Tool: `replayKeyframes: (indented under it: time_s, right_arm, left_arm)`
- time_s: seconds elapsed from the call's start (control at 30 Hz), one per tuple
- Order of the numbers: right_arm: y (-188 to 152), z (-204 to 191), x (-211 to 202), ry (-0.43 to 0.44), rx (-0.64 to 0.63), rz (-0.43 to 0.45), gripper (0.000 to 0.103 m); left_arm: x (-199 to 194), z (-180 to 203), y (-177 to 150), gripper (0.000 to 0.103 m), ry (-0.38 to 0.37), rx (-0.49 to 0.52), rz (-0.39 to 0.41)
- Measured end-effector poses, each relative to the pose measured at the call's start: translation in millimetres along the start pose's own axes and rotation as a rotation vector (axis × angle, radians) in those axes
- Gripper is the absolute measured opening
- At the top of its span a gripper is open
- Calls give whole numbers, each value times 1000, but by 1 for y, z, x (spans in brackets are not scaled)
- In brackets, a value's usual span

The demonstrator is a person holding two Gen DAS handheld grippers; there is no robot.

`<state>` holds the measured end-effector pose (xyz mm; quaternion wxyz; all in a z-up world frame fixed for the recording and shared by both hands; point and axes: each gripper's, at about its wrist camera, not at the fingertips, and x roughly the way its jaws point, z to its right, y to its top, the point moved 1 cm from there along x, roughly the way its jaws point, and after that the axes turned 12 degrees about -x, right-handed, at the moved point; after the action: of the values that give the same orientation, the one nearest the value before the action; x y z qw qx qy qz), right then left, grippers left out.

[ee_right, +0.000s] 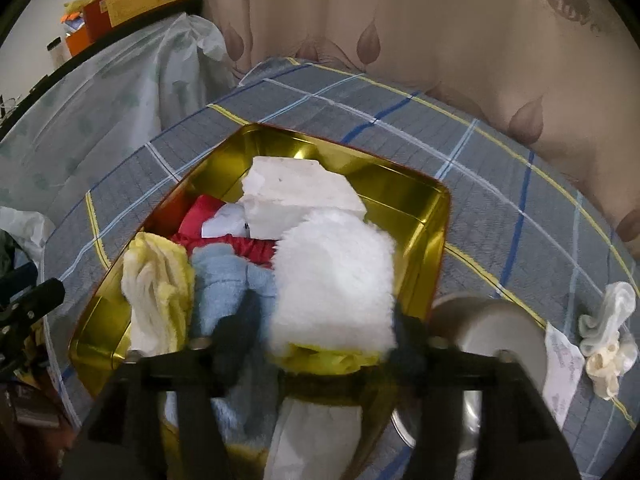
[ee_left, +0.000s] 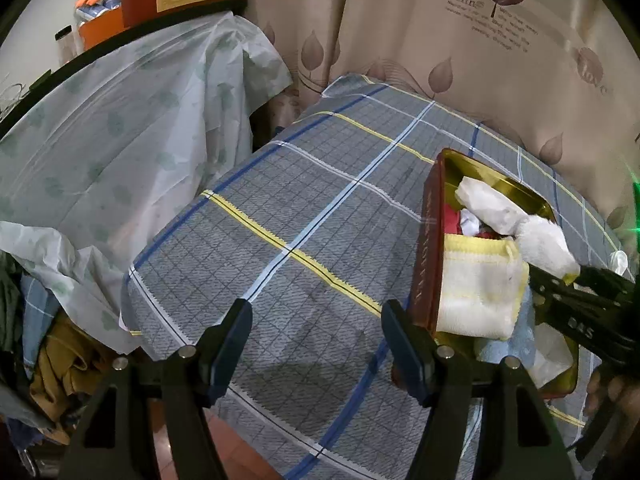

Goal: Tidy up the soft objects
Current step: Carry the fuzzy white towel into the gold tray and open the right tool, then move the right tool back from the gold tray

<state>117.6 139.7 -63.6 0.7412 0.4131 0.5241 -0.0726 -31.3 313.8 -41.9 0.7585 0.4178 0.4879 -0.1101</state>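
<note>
My right gripper (ee_right: 326, 338) is clamped on a fluffy white cloth (ee_right: 334, 276), holding it over the gold tin (ee_right: 424, 216) on the plaid-covered bench (ee_left: 304, 200). Inside the tin lie a yellow-edged towel (ee_right: 156, 288), a blue towel (ee_right: 228, 280) and red fabric (ee_right: 200, 216). My left gripper (ee_left: 316, 340) hangs with fingers apart, just left of the tin.

A home bedroom: plaid bedsheet (ee_left: 320, 208), leaf-print curtain (ee_left: 480, 40).
</note>
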Motion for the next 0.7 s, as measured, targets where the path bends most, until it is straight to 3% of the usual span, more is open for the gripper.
replayKeyframes:
  time_s: [0.03, 0.13, 0.23, 0.53, 0.7]
  right_arm:
    - [-1, 0, -5, 2, 1, 7, 75]
    - [-5, -1, -16, -6, -8, 19, 77]
    - [-6, -2, -25, 1, -12, 17, 86]
    - [-15, -3, -71, -15, -30, 118, 87]
    - [-35, 28, -101, -56, 10, 176, 88]
  left_arm:
    - [1, 0, 0, 69, 4, 3, 0]
    - [3, 0, -1, 69, 9, 5, -2]
    - [5, 1, -1, 69, 19, 12, -3]
    - [0, -1, 0, 69, 20, 14, 19]
    - [-8, -3, 3, 69, 39, 9, 48]
